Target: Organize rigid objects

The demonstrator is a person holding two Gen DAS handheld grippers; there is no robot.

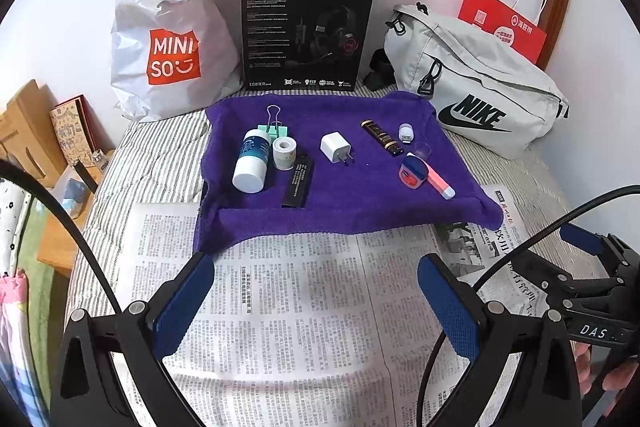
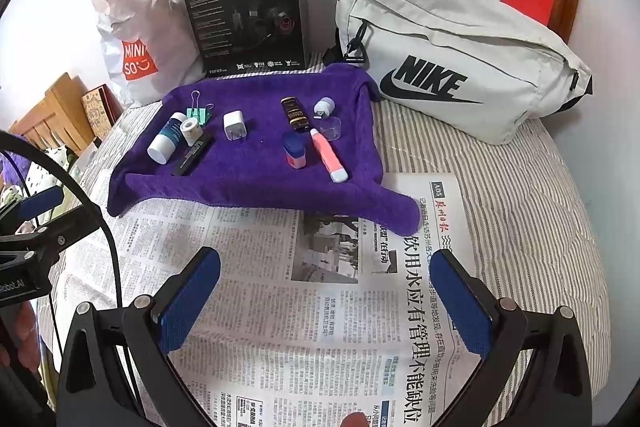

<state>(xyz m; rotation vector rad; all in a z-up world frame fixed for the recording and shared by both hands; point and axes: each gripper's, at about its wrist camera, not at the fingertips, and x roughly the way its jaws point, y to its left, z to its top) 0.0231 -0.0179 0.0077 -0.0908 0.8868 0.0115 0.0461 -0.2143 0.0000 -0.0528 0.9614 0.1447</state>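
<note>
A purple towel point(image 1: 340, 211) point(image 2: 256, 183) holds several small items: a white-capped bottle point(image 1: 252, 161) point(image 2: 166, 143), a tape roll point(image 1: 285, 153), a green binder clip point(image 1: 276, 129), a white charger point(image 1: 336, 147) point(image 2: 234, 125), a black flat stick point(image 1: 298, 181), a dark gold-lettered tube point(image 1: 380, 137), a white USB light point(image 1: 406, 133), a small blue-lidded jar point(image 1: 412, 173) point(image 2: 295, 151) and a pink pen point(image 1: 438, 183) point(image 2: 328, 155). My left gripper point(image 1: 316, 291) and right gripper point(image 2: 326, 291) both stand open over the newspaper point(image 1: 304, 307), nearer than the towel, holding nothing.
Along the wall stand a white Miniso bag point(image 1: 168, 39), a black headset box point(image 1: 306, 31), a grey Nike bag point(image 1: 476, 87) and red paper bags point(image 1: 504, 27). A wooden shelf point(image 1: 28, 131) is at the left edge of the striped bed point(image 2: 500, 187).
</note>
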